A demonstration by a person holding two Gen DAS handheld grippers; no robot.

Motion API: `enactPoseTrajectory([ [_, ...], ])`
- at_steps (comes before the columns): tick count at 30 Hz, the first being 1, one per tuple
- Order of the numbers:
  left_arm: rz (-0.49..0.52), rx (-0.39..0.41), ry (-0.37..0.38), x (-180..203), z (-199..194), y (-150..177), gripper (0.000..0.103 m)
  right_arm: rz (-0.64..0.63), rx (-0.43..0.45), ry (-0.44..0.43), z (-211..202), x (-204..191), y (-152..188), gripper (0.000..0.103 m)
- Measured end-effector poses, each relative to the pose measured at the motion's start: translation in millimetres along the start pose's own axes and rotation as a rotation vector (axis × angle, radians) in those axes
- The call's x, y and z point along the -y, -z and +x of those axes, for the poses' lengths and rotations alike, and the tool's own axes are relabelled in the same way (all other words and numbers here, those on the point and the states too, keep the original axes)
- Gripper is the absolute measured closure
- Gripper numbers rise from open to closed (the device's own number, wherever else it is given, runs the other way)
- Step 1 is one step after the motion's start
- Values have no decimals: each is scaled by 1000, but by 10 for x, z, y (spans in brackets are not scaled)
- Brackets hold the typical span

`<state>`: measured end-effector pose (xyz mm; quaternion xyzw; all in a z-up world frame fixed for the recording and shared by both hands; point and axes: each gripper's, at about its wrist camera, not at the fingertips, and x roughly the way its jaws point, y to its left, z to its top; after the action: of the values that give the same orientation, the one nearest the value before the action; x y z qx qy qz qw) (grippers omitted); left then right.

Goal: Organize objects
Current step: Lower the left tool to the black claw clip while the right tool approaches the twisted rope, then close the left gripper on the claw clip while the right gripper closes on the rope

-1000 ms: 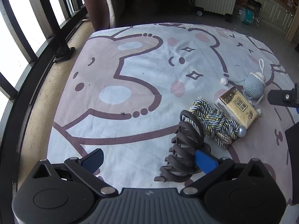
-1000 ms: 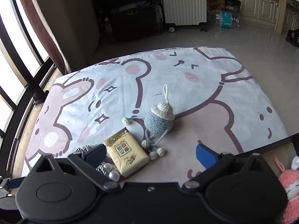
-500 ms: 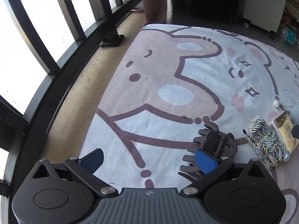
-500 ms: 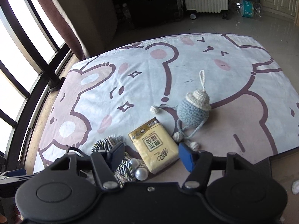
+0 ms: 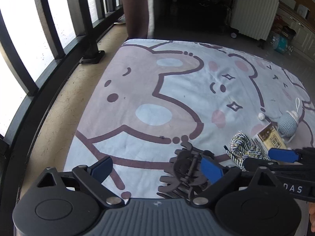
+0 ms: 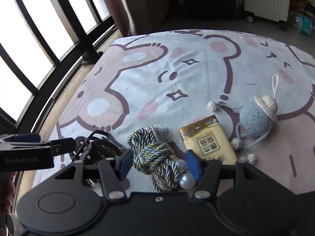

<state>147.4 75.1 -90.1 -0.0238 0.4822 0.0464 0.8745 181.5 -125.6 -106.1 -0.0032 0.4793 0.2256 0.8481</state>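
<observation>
Now my left gripper (image 5: 156,170) is closing, its right pad against the dark hair claw clip (image 5: 187,172), nothing clamped yet. My right gripper (image 6: 159,164) stands half apart around the braided rope knot (image 6: 155,153), pads not pressing. Both lie near the blanket's (image 5: 177,90) near edge; its far half is bare.

left gripper (image 5: 155,170) — black body, ribbed grey housing, blue pads, silver pivot screws | right gripper (image 6: 159,162) — black body, round side discs, blue pads, silver screws, white lettering on its arm
</observation>
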Motion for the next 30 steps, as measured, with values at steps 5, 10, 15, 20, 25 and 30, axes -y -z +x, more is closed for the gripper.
enactPoseTrajectory([
  [5,77,-26,38,149,44,33,13,-140,-4,37,59,-100,56,39],
  [10,119,-53,33,237,82,57,21,-201,-54,46,83,-129,65,45],
  [15,126,-80,17,291,113,56,34,-167,-109,24,16,-30,49,64],
  [20,122,-90,5,325,108,39,45,-181,-140,10,-83,25,101,64],
  [25,92,-99,13,342,79,6,59,-175,-177,17,-230,108,148,65],
  [30,77,-132,4,352,43,18,59,-182,-247,31,-340,181,266,65],
])
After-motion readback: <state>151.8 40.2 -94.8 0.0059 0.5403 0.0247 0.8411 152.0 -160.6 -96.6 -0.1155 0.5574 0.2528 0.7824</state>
